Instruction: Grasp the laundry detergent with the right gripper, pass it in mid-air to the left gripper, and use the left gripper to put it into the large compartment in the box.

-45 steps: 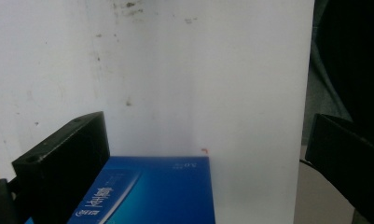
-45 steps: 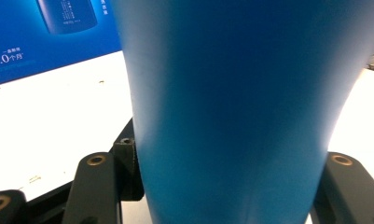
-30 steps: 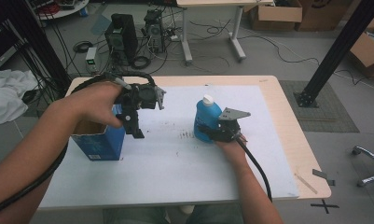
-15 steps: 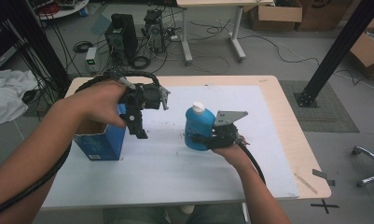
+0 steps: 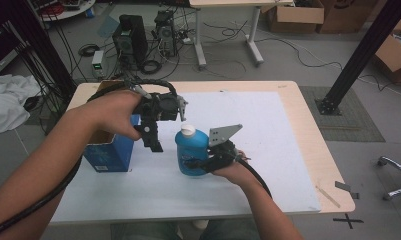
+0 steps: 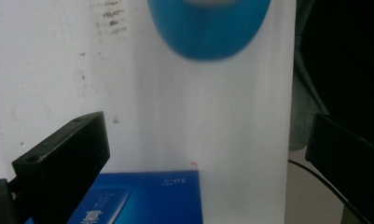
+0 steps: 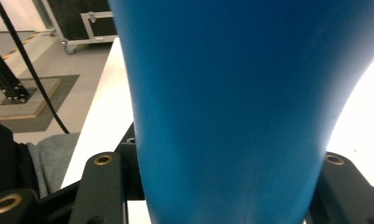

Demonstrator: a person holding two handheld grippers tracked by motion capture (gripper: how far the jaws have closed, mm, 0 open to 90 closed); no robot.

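Two claws are in play around the blue bottle [image 5: 192,152], which stands upright on the white sheet [image 5: 268,150] covering the table [image 5: 313,130], near the sheet's middle. My right claw [image 5: 195,162] is clamped on the bottle's lower body from the side nearest me. My left claw [image 5: 153,142] hangs just left of the bottle, above the sheet, jaws spread wide with nothing between them.

Right of the bottle the sheet lies bare out to its edge, with plenty of room there. Left of the bottle, a blue box [image 5: 110,150] stands close by, under my left hand, narrowing that side.

The left gripper view looks down on the bottle [image 6: 208,28] and the box's printed top [image 6: 142,198]. The right gripper view has the bottle's blue wall [image 7: 231,107] pressed between both jaws.
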